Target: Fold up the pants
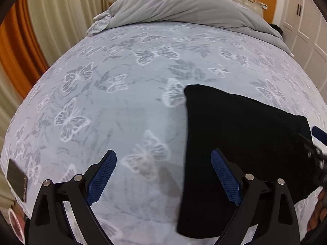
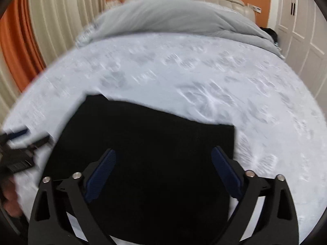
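Left wrist view: the folded black pants [image 1: 241, 143] are seen at 3 o'clock of the left gripper [image 1: 163, 175], whose jaws are spread, nothing grasped.
Right wrist view: the pants [image 2: 147, 143] lie under the right gripper [image 2: 163, 173], whose jaws are released wide.

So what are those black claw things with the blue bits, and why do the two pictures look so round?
Those claws are grabbing tools that a person holds, one in each hand. Each tool has a small wide-eyed camera on it, which bends the picture round. One picture looks along the left tool, the other along the right tool. Both are open and hold nothing. Below them is a bed with a butterfly sheet. Folded black pants lie on it, and a grey duvet is bunched at the far end. A phone rests near the bed's edge.
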`<act>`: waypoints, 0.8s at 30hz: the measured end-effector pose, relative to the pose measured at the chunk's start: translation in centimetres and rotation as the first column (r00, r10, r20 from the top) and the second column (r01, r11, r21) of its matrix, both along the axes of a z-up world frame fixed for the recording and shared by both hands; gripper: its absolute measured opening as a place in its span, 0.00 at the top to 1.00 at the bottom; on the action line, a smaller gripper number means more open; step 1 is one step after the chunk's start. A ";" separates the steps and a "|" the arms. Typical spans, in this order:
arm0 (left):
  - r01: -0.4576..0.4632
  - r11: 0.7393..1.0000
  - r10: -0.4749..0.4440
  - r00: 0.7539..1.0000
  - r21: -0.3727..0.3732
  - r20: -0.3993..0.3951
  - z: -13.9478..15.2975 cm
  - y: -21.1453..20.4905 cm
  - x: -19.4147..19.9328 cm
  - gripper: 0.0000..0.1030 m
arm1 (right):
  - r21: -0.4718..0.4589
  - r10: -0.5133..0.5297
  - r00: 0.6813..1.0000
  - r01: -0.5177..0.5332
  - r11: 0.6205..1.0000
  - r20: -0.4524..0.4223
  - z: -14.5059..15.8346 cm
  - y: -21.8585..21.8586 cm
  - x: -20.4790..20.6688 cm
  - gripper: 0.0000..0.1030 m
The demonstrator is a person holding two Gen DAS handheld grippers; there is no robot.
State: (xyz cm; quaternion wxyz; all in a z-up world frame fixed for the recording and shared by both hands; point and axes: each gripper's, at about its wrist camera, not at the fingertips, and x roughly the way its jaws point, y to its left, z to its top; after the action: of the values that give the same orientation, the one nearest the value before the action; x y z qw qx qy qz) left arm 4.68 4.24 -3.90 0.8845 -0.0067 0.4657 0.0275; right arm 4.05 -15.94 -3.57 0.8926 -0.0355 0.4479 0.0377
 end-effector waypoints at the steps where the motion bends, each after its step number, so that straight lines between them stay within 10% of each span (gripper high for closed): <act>1: 0.009 1.000 -0.009 1.000 0.006 0.000 -0.1 -0.5 0.0 0.11 | -0.011 -0.024 0.998 0.023 1.000 -0.058 -1.3 -1.2 0.0 0.09; 10: 0.062 0.998 -0.062 0.998 0.016 -0.029 -1.5 -3.6 0.4 0.11 | 0.256 -0.052 0.986 0.091 0.962 -0.157 -1.5 -7.9 -2.6 0.08; 19: 0.000 0.918 -0.118 0.954 -0.397 -0.275 -6.2 -1.7 1.3 0.10 | 0.498 -0.020 0.953 0.176 0.849 -0.303 -5.1 -11.0 -4.1 0.06; 21: -0.030 0.894 -0.114 0.949 -0.447 -0.293 -6.6 -1.2 1.5 0.10 | 0.513 -0.009 0.961 0.155 0.844 -0.276 -5.1 -10.5 -3.9 0.21; 22: -0.033 0.887 -0.119 0.947 -0.460 -0.297 -6.7 -1.1 1.7 0.11 | 0.527 0.016 0.965 0.129 0.840 -0.261 -5.2 -9.9 -3.7 0.44; 24: -0.003 0.884 -0.136 0.955 -0.467 -0.262 -6.3 -1.4 2.1 0.35 | 0.530 0.025 0.969 0.111 0.841 -0.244 -4.1 -9.1 -3.2 0.60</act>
State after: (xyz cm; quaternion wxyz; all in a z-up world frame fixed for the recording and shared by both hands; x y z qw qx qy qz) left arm 6.82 2.87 -10.21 0.7806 -0.1970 0.5821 -0.1142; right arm 0.89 -25.05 -7.70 0.8058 0.2319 0.5250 0.1460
